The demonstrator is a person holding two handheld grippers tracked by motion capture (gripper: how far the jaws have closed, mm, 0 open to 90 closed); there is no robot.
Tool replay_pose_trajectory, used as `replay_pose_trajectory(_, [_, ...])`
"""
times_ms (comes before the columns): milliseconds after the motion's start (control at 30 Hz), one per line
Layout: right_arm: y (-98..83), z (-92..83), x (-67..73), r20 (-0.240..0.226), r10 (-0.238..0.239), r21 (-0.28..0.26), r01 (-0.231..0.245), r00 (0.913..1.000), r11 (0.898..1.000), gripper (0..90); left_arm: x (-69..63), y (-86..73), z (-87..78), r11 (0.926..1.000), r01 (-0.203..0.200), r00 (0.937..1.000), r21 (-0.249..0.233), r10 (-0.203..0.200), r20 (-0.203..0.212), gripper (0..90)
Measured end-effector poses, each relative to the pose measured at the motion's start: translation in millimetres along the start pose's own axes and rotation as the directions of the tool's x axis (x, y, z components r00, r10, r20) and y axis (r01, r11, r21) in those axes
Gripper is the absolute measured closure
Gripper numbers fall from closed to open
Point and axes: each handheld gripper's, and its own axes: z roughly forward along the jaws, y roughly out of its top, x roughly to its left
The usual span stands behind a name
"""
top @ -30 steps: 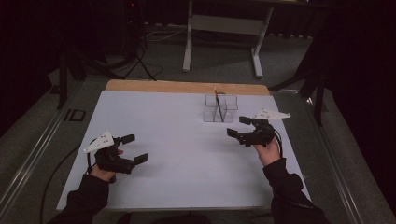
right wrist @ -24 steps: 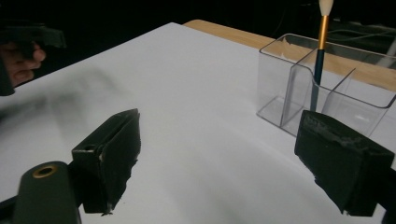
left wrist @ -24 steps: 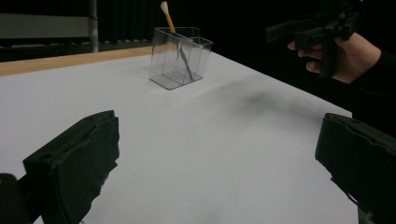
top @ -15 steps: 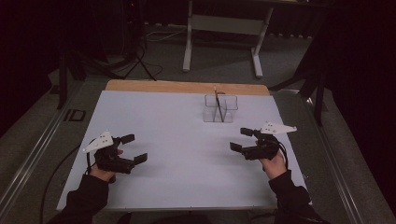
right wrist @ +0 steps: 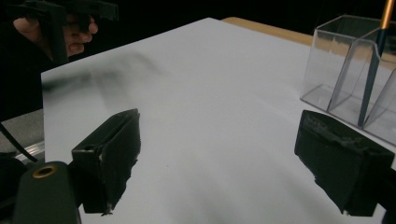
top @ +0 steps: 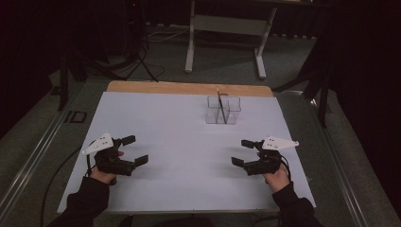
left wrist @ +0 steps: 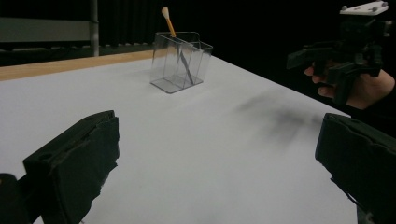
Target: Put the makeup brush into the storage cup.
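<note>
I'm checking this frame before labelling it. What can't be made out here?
- The brush in the clear holder: the high view shows it too small to tell its tip; in the right gripper view the top edge cuts off its upper end.
- The holder's right part: cut off by the right gripper view's edge.
- The left gripper and right gripper, both open: the forearms beyond the sleeves leave the high view's bottom edge.

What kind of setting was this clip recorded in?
Probably a lab or studio set up for recording, not a home. A white table stands on grey carpet amid dark surroundings, with a metal stand behind it, and holds just a clear compartmented holder with a brush.
</note>
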Motion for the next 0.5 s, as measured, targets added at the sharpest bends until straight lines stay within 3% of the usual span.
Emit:
replay_pose_trajectory(300, [-9.6,-9.2,2.4,0.041,-0.024,-0.012,0.024,0.9989,1.0,14.1,-1.2,0.3,-0.6,0.9999,-0.013,0.9999,0.005,0.013,-0.003,0.0])
replay_pose_trajectory(500, [-15.6,-14.7,0.4,0.031,-0.028,-0.008,0.029,0.9991,1.0,14.1,-1.9,0.6,-0.6,0.9999,-0.015,0.9999,0.005,0.015,-0.003,0.0])
